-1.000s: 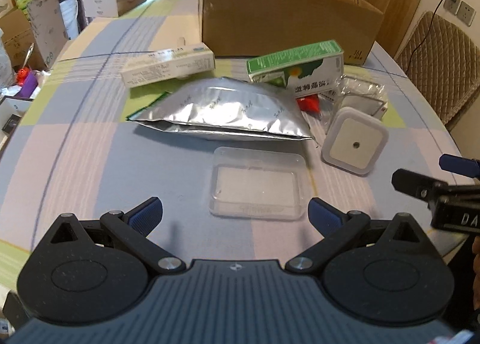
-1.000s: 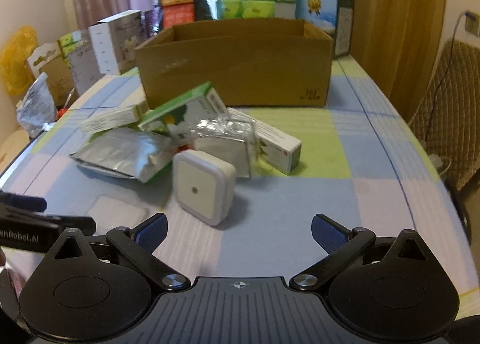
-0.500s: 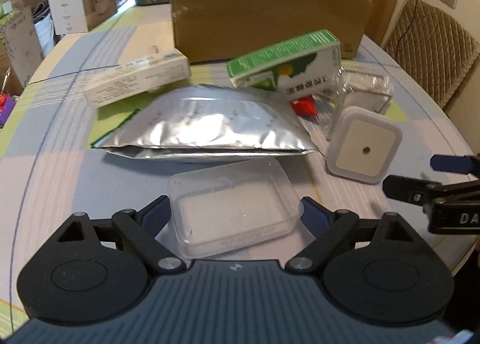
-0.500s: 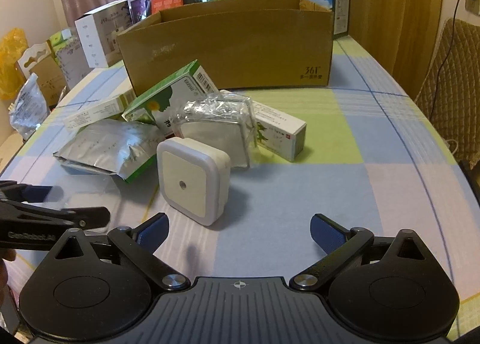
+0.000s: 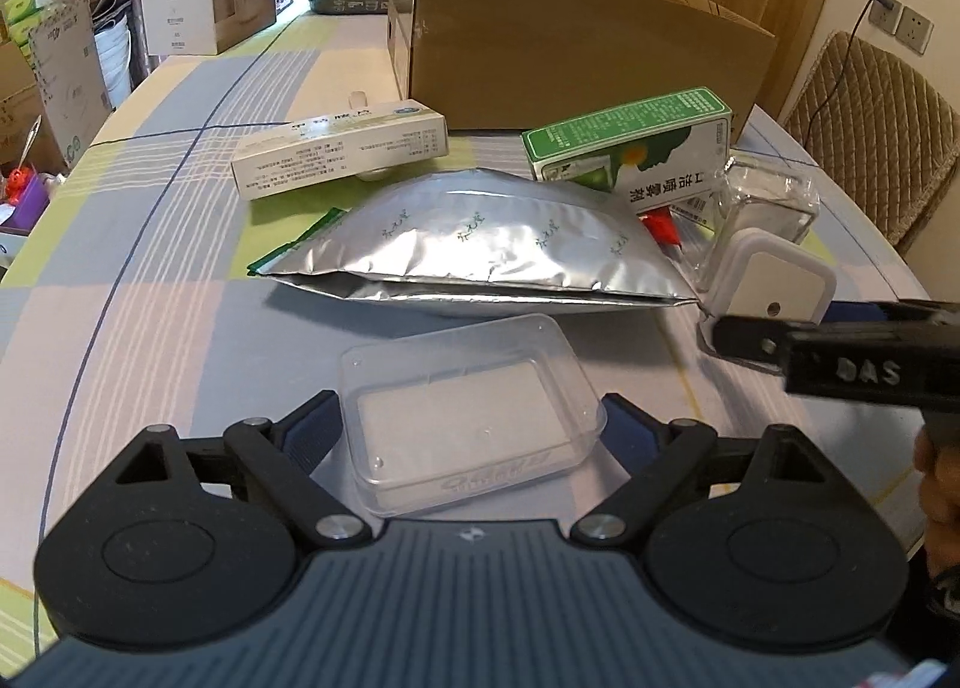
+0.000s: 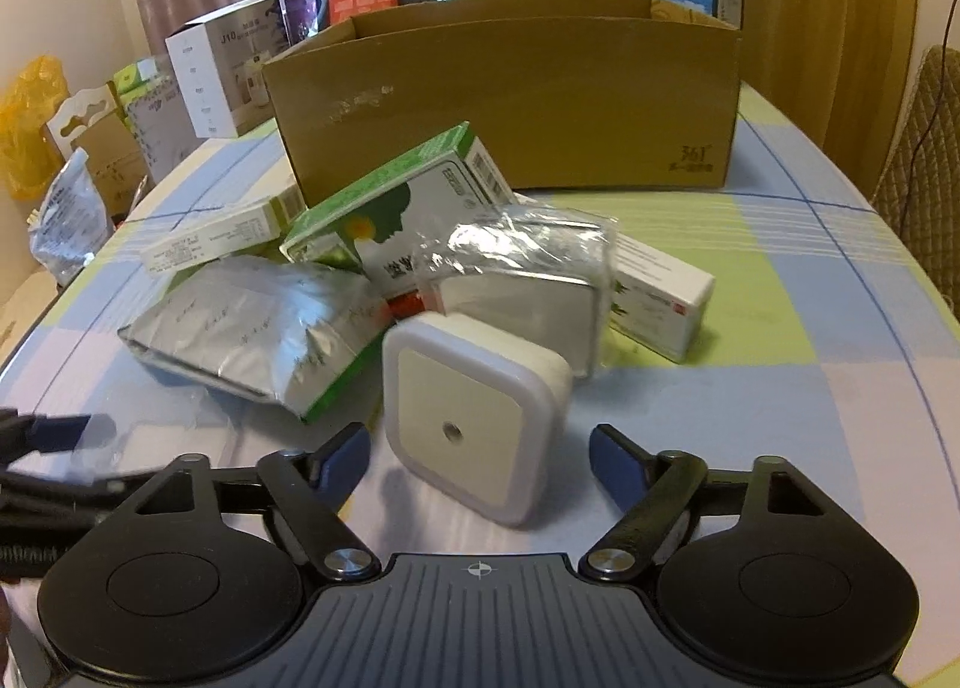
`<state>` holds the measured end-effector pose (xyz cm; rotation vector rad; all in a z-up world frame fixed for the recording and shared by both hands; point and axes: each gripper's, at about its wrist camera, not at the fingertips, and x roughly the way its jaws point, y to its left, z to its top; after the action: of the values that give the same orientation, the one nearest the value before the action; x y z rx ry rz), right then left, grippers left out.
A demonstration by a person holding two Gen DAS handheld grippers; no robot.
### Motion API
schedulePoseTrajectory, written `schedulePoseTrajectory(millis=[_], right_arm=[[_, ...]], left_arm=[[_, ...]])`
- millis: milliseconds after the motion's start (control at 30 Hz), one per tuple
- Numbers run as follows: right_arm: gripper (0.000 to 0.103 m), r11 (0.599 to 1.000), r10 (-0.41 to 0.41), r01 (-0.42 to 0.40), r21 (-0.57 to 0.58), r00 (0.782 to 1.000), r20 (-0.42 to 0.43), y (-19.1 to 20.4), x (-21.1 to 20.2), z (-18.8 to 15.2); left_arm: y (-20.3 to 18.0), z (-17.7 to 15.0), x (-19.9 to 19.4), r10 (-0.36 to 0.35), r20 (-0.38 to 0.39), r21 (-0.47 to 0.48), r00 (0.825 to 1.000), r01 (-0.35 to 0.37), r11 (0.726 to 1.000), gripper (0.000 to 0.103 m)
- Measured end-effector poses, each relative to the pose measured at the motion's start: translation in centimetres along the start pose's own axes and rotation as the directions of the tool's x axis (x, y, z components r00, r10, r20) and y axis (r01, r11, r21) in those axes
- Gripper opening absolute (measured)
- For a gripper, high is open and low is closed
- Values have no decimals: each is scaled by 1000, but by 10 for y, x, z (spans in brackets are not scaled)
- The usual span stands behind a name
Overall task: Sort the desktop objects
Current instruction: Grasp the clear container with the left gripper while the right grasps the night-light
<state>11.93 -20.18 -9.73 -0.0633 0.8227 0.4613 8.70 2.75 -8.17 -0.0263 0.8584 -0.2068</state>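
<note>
A clear plastic box point(image 5: 465, 430) lies on the checked tablecloth, close to the left wrist camera. My left gripper point(image 5: 468, 418) has both blue pads pressed against its two short sides. A white square night light point(image 6: 474, 406) stands tilted between the fingers of my right gripper point(image 6: 480, 442), with a small gap on each side, so that gripper is open. In the left wrist view the night light point(image 5: 774, 280) sits at the right, and one of the right gripper's fingers point(image 5: 750, 337) crosses in front of it.
Behind lie a silver foil pouch point(image 5: 480, 244), a green-and-white carton point(image 5: 630, 154), a long white carton point(image 5: 342, 148), a plastic-wrapped pack point(image 6: 528, 268) and another white carton point(image 6: 660, 298). An open cardboard box point(image 6: 510, 88) stands further back. A chair point(image 5: 870, 130) is beyond the table's right edge.
Both grippers moved forward. The left fingers came in around the clear box and narrowed onto it. The right fingers narrowed around the night light.
</note>
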Motion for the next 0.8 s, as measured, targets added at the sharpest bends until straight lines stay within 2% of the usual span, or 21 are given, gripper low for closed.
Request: schedulePoseTrajectory(millis=[67, 300, 433, 567, 667, 733, 800], right_arm=[[62, 1000, 5, -5, 9, 1000, -4, 0, 6, 3], [61, 1000, -12, 13, 17, 999, -33, -15, -9, 1], [62, 997, -74, 74, 7, 997, -25, -27, -20, -4], [89, 990, -144, 144, 13, 990, 4, -30, -24, -7], [91, 986, -163, 163, 25, 986, 21, -27, -27, -9], [91, 987, -159, 158, 41, 987, 25, -27, -27, -10], [91, 987, -152, 151, 55, 988, 27, -26, -27, -11]], left_arm=[[-1, 0, 1, -2, 4, 2, 1000, 2, 1000, 91], [-8, 1, 5, -6, 4, -5, 1000, 6, 1000, 94], [-17, 1, 8, 9, 6, -3, 1000, -9, 1000, 95], [-28, 3, 13, 44, -1, -3, 999, -44, 999, 95], [-30, 2, 15, 77, 0, -3, 997, -77, 997, 94], [-29, 0, 15, 89, -4, -10, 996, -89, 996, 85], [-30, -1, 14, 94, 1, 4, 996, -94, 996, 84]])
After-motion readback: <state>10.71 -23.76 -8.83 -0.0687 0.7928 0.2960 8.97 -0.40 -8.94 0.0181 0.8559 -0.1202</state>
